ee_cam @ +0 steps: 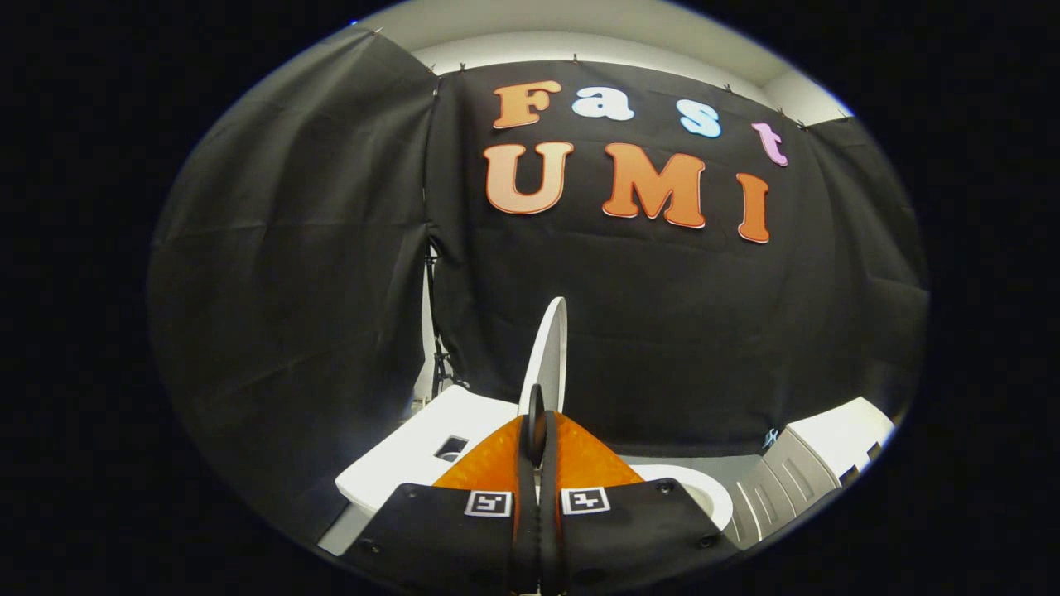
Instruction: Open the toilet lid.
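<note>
Start on the left, where the black cloth wall (290,273) hangs down in folds. Low down beside it you see the white toilet tank (422,451), with a small dark button hole in its flat top.

Next comes your gripper (537,414). Its two fingers are pressed flat together, with almost no gap left. The thin bottom edge of the toilet lid (546,356) goes down right where the tips meet, but you cannot tell if the fingers really pinch it or just sit in front of it. The lid is white and stands almost straight up, seen edge-on, rising just past the fingertips.

Go a bit more to the right and you see the white toilet bowl (704,497), low beside the fingers. Last, far right, is a white ribbed box (816,468).
</note>
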